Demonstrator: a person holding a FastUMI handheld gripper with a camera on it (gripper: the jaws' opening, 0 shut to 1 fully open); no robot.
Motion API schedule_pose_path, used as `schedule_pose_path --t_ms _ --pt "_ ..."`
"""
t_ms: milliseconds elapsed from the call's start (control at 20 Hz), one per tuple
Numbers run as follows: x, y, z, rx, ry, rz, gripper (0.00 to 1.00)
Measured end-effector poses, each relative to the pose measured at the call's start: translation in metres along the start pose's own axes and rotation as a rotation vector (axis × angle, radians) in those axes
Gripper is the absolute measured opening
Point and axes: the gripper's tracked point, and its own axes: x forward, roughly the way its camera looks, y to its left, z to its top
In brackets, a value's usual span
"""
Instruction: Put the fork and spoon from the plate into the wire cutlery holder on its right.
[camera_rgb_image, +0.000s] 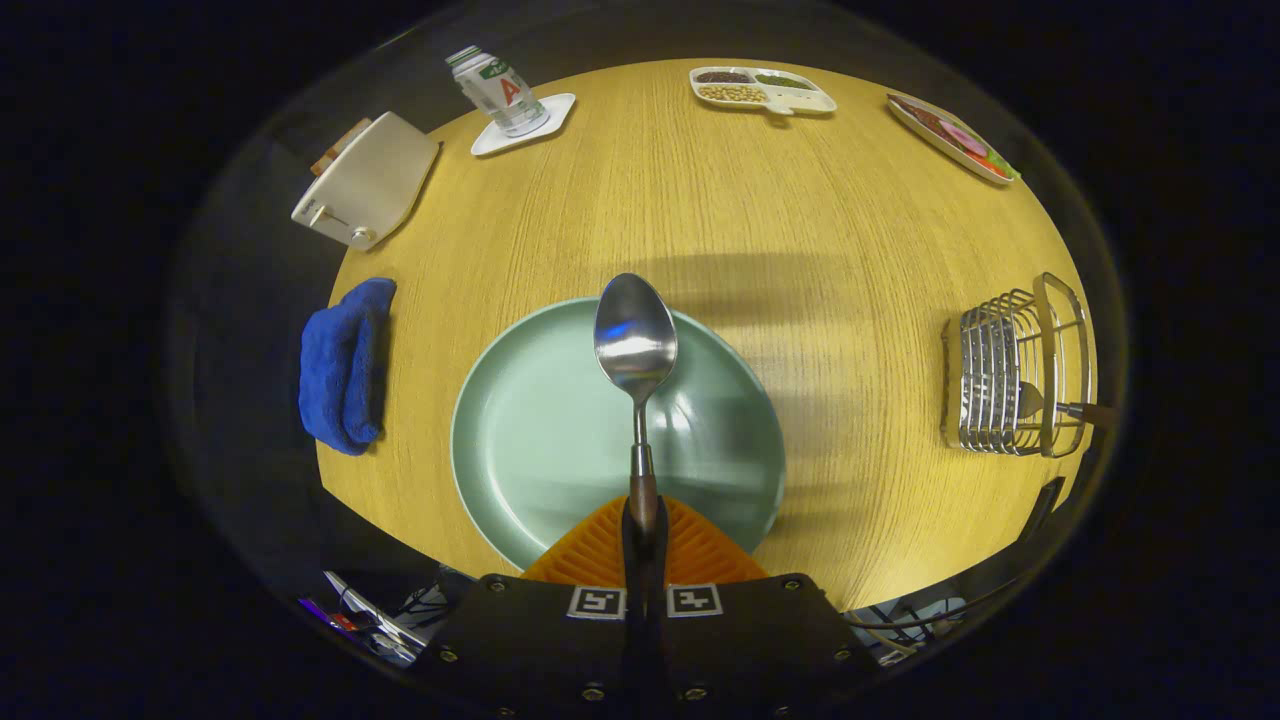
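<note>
My gripper (643, 520) is shut on the brown handle of a metal spoon (636, 340). The spoon points straight ahead from the fingers, its bowl hanging above the far rim of the pale green plate (530, 440). The plate lies just ahead of and under the fingers on the wooden table. The wire cutlery holder (1010, 375) stands to the right of the plate near the table's right edge. A fork (1060, 405) with a brown handle rests in the holder.
A blue cloth (345, 365) lies left of the plate. Far left stand a white toaster (365, 180) and a bottle (497, 90) on a small white tray. A divided dish of foods (762, 90) and another plate (950, 135) sit at the far edge.
</note>
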Motion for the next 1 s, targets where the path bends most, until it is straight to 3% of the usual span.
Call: schedule_pose_path --t_ms 1000 --pt "-0.061 -0.094 0.020 0.313 -0.164 -0.029 0.01"
